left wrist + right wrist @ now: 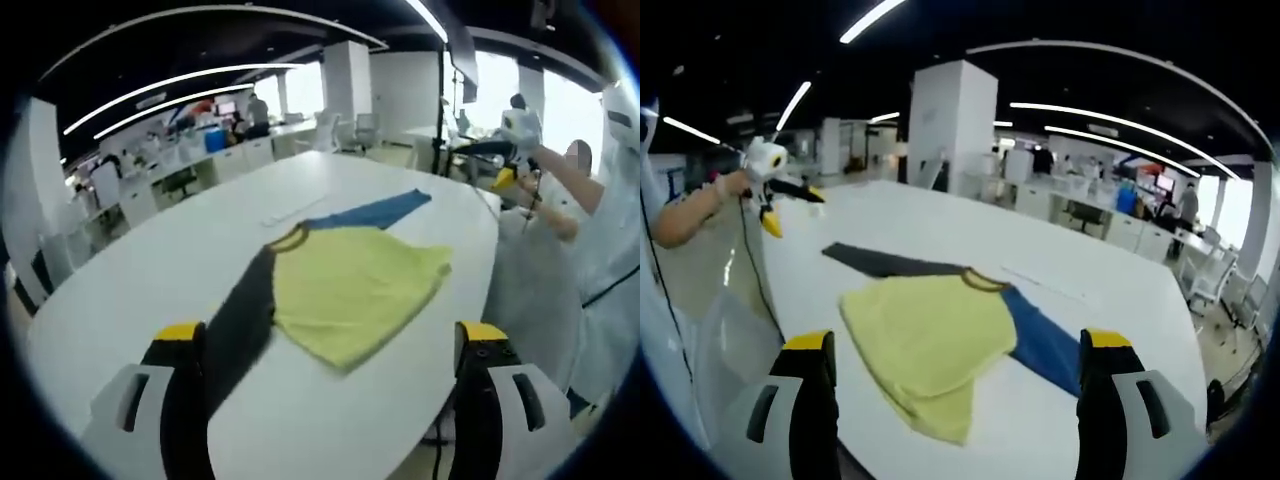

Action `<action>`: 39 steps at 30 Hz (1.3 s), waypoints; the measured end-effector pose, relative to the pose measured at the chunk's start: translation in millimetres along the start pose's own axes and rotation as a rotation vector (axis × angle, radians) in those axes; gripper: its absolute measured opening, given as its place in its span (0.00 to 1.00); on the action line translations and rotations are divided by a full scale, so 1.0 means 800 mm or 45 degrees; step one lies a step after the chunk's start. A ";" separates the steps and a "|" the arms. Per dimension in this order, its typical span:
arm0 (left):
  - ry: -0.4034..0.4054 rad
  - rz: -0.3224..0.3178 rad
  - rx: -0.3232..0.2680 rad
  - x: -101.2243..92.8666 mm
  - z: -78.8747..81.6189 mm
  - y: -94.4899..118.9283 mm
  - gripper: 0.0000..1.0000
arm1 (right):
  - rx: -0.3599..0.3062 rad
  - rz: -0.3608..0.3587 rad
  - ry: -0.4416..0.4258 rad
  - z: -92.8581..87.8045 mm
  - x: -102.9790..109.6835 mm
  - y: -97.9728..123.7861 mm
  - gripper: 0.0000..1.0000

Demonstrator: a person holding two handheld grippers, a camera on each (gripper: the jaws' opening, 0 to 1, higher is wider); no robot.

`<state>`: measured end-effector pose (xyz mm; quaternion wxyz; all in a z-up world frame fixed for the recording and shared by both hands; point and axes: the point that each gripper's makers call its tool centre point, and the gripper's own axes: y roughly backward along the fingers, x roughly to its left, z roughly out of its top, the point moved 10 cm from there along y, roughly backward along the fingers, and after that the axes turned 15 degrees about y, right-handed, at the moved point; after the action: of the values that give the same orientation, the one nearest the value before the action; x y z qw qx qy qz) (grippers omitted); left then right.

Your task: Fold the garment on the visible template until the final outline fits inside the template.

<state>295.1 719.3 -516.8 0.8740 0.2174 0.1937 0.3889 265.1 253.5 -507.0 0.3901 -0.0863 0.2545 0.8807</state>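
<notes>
Yellow-tipped jaws of my left gripper rise from the bottom of the left gripper view, spread wide with nothing between them; the shirt lies just beyond them on the white table, at centre frame; its yellow body sits slightly right of centre, one dark sleeve runs down toward my left-hand jaw at lower left, and a blue sleeve stretches away to the upper right; so in this view the long axis, sleeve to sleeve, runs on a diagonal from lower left to upper right, and the dark sleeve is the end nearest this gripper; in the right gripper view my right gripper is likewise parted and empty, jaws at the bottom edge; there the shirt lies at centre and lower centre, its yellow hem corner reaching down between the jaws, the blue sleeve close to the right-hand jaw and the dark sleeve trailing to the upper left; I judge each gripper faces the shirt from an opposite side of the table, each with its own sleeve closest, so the coming fold likely starts with a sleeve brought in over the body; I cannot make out any template outline under the cloth; a person's hand with a gripper shows at upper left of this view.
</notes>
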 end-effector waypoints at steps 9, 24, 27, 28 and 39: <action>0.020 -0.010 -0.003 -0.016 -0.002 -0.016 1.00 | 0.005 0.009 -0.005 -0.011 -0.007 0.012 1.00; 0.067 -0.017 0.060 -0.004 -0.010 -0.038 0.96 | 0.025 0.034 -0.048 -0.022 -0.008 -0.009 1.00; 0.078 -0.025 0.068 -0.003 -0.013 -0.044 0.96 | 0.035 0.037 -0.053 -0.024 -0.010 -0.012 1.00; 0.082 -0.026 0.070 -0.002 -0.014 -0.045 0.95 | 0.037 0.038 -0.053 -0.025 -0.010 -0.013 1.00; 0.129 -0.037 0.084 0.005 -0.023 -0.057 0.91 | 0.053 0.051 -0.068 -0.034 -0.013 -0.029 1.00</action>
<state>315.3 699.1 -557.2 0.8611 0.2234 0.2536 0.3799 288.0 245.9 -535.2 0.3808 -0.0496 0.2642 0.8847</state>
